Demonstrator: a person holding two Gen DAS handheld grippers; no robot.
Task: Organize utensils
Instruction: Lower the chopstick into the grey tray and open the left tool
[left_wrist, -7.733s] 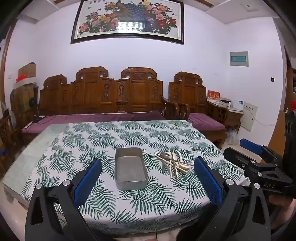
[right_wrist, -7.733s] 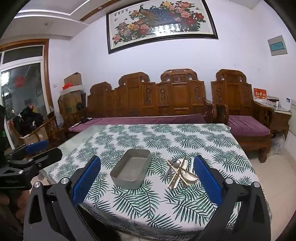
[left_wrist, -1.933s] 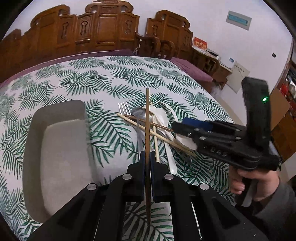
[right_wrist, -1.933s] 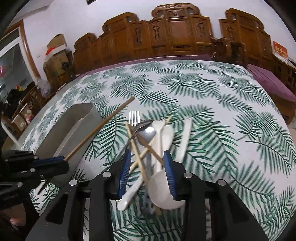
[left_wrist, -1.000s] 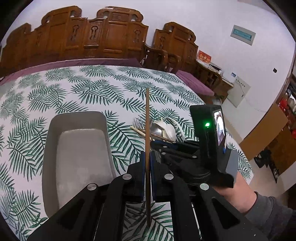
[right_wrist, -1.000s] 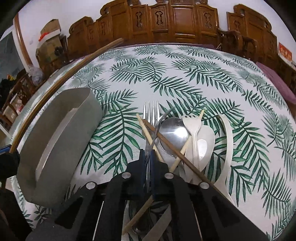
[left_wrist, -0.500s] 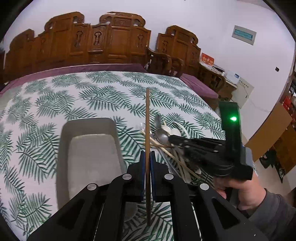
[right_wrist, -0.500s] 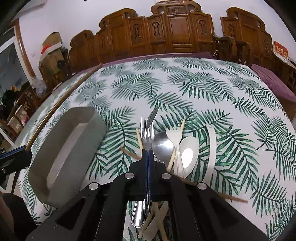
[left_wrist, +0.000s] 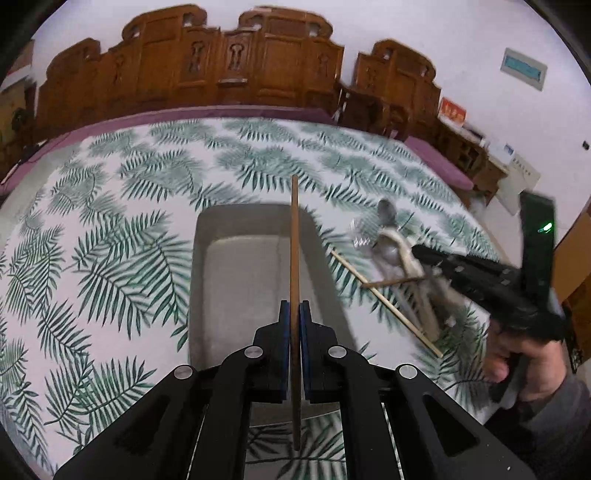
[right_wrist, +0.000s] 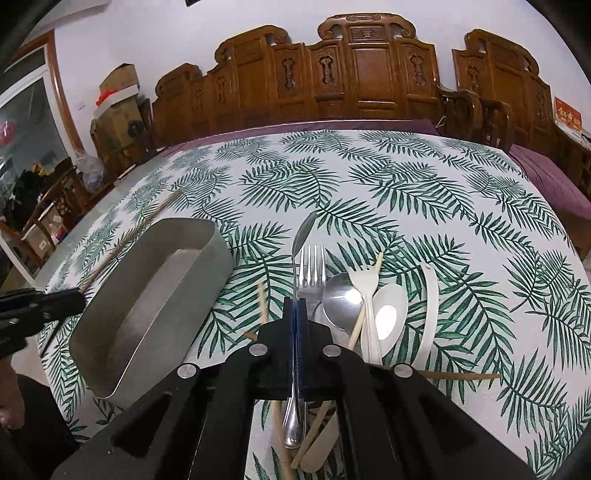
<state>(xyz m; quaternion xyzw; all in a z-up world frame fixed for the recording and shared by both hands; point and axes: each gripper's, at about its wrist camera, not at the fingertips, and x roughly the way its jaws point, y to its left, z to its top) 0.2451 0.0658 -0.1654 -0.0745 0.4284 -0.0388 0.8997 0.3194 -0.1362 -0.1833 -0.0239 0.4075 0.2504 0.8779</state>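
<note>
There are two grippers: the left gripper (left_wrist: 294, 314) and the right gripper (right_wrist: 297, 306). One metal tray (right_wrist: 207, 254) stands on the one table (right_wrist: 369, 184). The metal cutlery comes to three pieces: one metal knife (right_wrist: 302, 236), one metal fork (right_wrist: 313, 266) and one metal spoon (right_wrist: 341, 299). The white plastic cutlery also comes to three: one plastic fork (right_wrist: 364, 282), one plastic spoon (right_wrist: 388, 314) and one plastic knife (right_wrist: 430, 306). One held chopstick (left_wrist: 294, 240) is clamped, and at least three loose chopsticks (right_wrist: 262, 302) lie in the pile; their exact number is hidden.
</note>
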